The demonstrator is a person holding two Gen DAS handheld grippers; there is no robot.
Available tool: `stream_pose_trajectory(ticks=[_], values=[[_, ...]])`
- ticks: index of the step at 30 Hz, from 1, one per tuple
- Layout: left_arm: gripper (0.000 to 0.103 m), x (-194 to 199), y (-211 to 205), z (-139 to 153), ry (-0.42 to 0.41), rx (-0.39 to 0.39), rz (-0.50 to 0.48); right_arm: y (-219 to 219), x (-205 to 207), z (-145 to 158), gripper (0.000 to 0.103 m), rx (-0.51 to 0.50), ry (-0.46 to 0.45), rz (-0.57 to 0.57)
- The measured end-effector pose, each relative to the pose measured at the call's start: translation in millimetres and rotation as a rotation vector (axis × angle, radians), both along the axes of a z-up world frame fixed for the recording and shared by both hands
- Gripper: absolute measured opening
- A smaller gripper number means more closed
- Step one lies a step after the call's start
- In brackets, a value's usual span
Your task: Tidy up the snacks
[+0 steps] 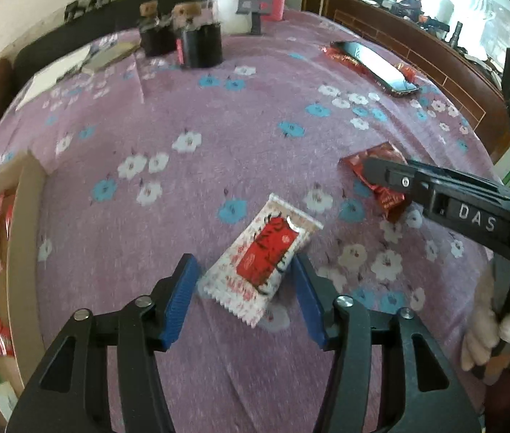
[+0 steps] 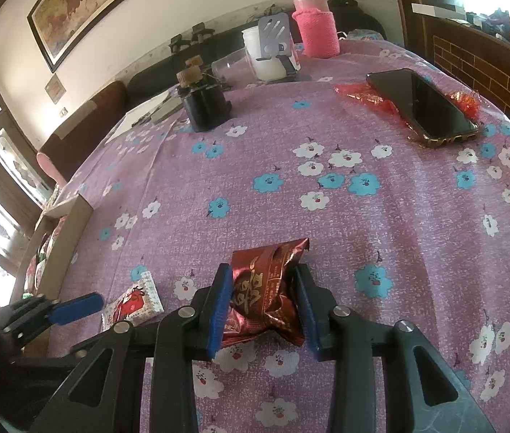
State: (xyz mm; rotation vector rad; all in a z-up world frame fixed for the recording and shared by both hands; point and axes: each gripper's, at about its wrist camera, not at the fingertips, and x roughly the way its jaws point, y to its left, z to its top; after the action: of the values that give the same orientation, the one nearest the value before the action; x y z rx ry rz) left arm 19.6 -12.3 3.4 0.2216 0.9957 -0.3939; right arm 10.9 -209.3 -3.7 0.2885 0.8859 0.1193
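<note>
A white and red snack packet (image 1: 265,256) lies on the purple flowered cloth (image 1: 190,187), between the blue pads of my left gripper (image 1: 244,258). The jaws stand open, and the pads sit right at the packet's edges without squeezing it. In the right wrist view the same packet (image 2: 132,303) shows beside one left finger (image 2: 74,310). My right gripper (image 2: 264,267) is shut on a crumpled red foil packet (image 2: 269,288), low over the cloth. From the left wrist view the right gripper (image 1: 374,171) covers part of that red packet (image 1: 384,195).
An open cardboard box (image 1: 25,252) holding several snack packets stands at the left edge. A phone (image 2: 421,108) lies on red wrapping at the far right. Black jars (image 2: 204,104), a white cup (image 2: 262,57) and a pink bottle (image 2: 314,25) stand at the back. A gloved hand (image 1: 489,339) holds the right gripper's handle.
</note>
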Motion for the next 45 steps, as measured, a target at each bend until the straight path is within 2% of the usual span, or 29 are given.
stream_pose_trajectory(ticks=[4, 9, 11, 20, 22, 34, 36, 38, 39, 45], values=[[0.061, 2, -6, -1, 0.003, -0.03, -0.028, -1, 0, 0, 0.038, 0.005, 0.0, 0.001], [0.06, 0, -15, -2, -0.033, -0.004, -0.047, -2, 0, 0, 0.038, 0.005, 0.0, 0.002], [0.029, -3, -14, 0, -0.043, -0.015, -0.042, -2, 0, 0, 0.038, 0.008, 0.0, 0.001], [0.029, -8, 8, 7, -0.006, -0.095, 0.063, -3, -2, 1, 0.033, 0.008, -0.012, -0.003], [0.029, -10, 11, 10, -0.006, -0.104, 0.075, -4, -3, 3, 0.028, 0.001, -0.023, -0.007], [0.029, -33, 33, 26, -0.028, -0.163, 0.133, -7, -8, 13, 0.022, -0.024, -0.085, -0.041], [0.029, -36, 40, 29, -0.031, -0.175, 0.148, -9, -11, 17, 0.019, -0.036, -0.11, -0.058], [0.029, -39, 47, 31, -0.034, -0.191, 0.161, -9, -13, 21, 0.006, -0.049, -0.134, -0.072], [0.029, -42, 52, 33, -0.036, -0.205, 0.17, -9, -13, 21, 0.004, -0.052, -0.137, -0.075], [0.029, -54, 79, 41, -0.051, -0.263, 0.206, -6, -13, 22, 0.004, -0.039, -0.14, -0.051]])
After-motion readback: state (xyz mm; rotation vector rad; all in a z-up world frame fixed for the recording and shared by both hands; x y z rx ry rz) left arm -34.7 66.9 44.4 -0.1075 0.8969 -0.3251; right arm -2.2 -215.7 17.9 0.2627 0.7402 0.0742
